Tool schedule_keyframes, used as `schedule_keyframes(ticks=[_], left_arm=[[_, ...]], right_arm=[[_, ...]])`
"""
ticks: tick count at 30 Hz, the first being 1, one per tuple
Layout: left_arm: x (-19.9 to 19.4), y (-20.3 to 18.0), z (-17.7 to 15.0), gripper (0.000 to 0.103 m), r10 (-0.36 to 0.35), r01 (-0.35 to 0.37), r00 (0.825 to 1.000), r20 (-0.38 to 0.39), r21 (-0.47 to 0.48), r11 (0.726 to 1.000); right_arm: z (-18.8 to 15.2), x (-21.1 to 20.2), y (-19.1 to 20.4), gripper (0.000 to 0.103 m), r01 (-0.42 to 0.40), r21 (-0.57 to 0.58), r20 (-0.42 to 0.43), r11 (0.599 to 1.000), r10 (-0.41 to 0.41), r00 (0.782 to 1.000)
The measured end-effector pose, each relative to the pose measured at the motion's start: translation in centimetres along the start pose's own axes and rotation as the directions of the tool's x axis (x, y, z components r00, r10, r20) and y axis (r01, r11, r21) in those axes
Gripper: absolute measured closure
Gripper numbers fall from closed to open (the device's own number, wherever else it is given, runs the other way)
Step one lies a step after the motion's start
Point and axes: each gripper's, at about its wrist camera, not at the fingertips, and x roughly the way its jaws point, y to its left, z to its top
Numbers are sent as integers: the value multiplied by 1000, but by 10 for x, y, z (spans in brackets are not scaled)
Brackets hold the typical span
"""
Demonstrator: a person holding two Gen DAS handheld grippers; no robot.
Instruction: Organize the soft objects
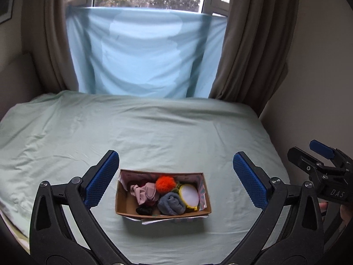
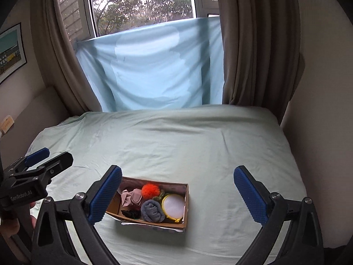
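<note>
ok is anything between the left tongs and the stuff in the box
Nothing visible. The left tongs are open above the bed, with the cardboard box open-topped below and ahead. The orange pom-pom, grey roll and pink cloth lie uncovered. The right tongs hang off to the side.

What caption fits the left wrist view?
Open left gripper above a cardboard box of soft items on the bed.

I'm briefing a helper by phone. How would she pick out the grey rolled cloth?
On the pale green bed sits one open cardboard box. The grey rolled cloth lies at its near edge, between a black item and a round yellow-rimmed white disc. It alone is grey.
</note>
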Motion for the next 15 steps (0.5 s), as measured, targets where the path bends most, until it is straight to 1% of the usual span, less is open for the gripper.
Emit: schedule_keyframes(ticks=[2,5,10,13,15], left_arm=[[-17,-9,1,0,6,-7,999,46,13,1000],[-35,-22,-2,0,19,-22,995,93,30,999],[-53,-34,-15,0,26,-31,985,172,29,999],[-60,-38,-21,0,31,-35,980,195,18,999],[-62,-40,-24,0,31,-35,980,198,18,999]], right_arm=[[4,-19,-4,2,19,-5,40,1000,-19,999],[4,-38,-11,2,38,-9,81,999,-38,996],[-4,-54,-24,2,72,3,119,997,-72,990],[-9,-62,-30,2,99,0,134,995,-98,986],[-9,-66,-33,2,102,5,144,995,-102,984]])
